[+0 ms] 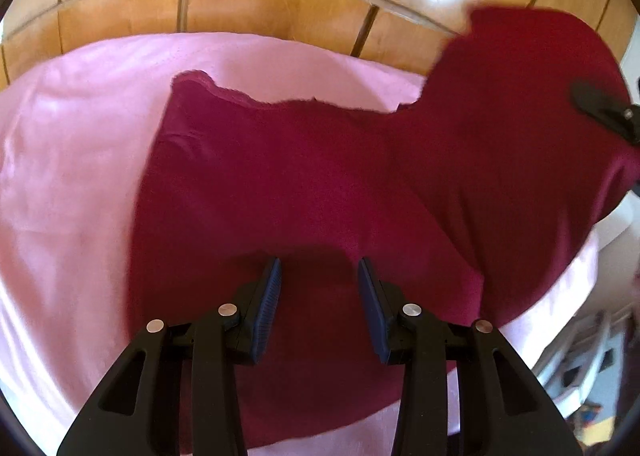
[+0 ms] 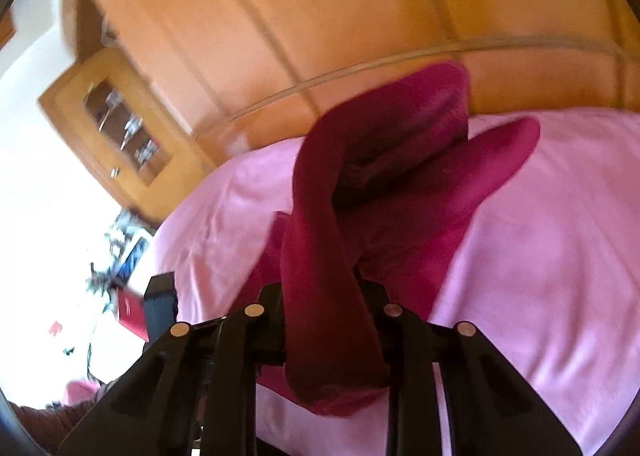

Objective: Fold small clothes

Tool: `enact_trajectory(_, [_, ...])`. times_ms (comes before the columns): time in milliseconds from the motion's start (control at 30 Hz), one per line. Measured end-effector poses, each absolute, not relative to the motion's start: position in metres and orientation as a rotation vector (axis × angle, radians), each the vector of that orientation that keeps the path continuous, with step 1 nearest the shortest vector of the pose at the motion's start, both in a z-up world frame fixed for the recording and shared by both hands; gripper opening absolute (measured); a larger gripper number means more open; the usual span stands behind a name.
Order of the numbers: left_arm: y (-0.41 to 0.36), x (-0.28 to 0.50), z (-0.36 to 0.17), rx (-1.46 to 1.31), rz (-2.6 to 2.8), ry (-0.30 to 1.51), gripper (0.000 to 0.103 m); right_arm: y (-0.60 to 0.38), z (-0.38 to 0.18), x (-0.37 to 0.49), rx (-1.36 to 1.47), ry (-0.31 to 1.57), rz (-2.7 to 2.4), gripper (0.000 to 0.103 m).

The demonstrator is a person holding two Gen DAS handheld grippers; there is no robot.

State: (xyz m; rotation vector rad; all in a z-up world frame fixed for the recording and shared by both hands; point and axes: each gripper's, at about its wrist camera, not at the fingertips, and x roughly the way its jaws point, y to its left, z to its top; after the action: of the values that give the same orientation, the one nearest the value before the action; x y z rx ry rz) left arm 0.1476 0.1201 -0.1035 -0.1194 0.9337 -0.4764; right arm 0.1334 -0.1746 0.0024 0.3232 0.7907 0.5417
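Your right gripper (image 2: pixel 320 296) is clamped on the raised right edge of the dark red garment (image 1: pixel 300 183) so it can swing over, while your left gripper (image 1: pixel 319 276), tongs apart, hovers above the part lying on the pink sheet (image 1: pixel 72 143).

Both wrist views close, sharing pink sheet (image 1: pixel 72 143)

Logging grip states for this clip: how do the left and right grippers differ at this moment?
The left gripper is open with nothing between its fingers; the right gripper is shut on the dark red garment. The left hovers low over the flat part of the garment on the pink sheet; the right holds a lifted part, which drapes back over it. Both are black two-finger grippers working over the same garment.
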Motion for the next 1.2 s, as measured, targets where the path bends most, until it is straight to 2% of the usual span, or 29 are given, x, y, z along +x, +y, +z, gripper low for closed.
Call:
enact_trajectory(233, [0.225,0.149,-0.091,-0.407,-0.482,0.937,0.039,-0.072,-0.023,0.146,0.143,0.880,0.640,0.021])
enact_trajectory(400, [0.274,0.142,-0.089,-0.571,-0.484,0.896,0.039,0.001,-0.071,0.142,-0.101,0.989,0.643,0.023])
enact_trajectory(433, [0.278,0.142,-0.089,-0.598,-0.491,0.895,0.039,0.008,-0.076,0.141,-0.132,0.990,0.643,0.028])
enact_trajectory(533, [0.279,0.143,-0.091,-0.638,-0.506,0.896,0.050,0.017,-0.081,0.128,-0.142,0.976,0.741,0.055])
enact_trajectory(700, [0.268,0.144,-0.079,-0.665,-0.588,0.886,0.050,-0.014,-0.065,0.113,-0.039,0.938,0.862,0.055])
enact_trajectory(800, [0.263,0.145,-0.070,-0.690,-0.626,0.872,0.060,-0.060,-0.060,0.103,0.054,0.920,0.836,0.054])
enact_trajectory(933, [0.246,0.161,-0.061,-0.691,-0.653,0.878,0.065,-0.104,-0.064,0.088,0.051,0.911,0.695,0.055])
enact_trajectory(1033, [0.230,0.172,-0.062,-0.642,-0.648,0.919,0.066,-0.133,-0.076,0.076,-0.014,0.925,0.592,0.056])
enact_trajectory(1200, [0.202,0.198,-0.083,-0.573,-0.610,1.052,0.066,-0.118,-0.096,0.080,-0.060,0.925,0.557,0.055])
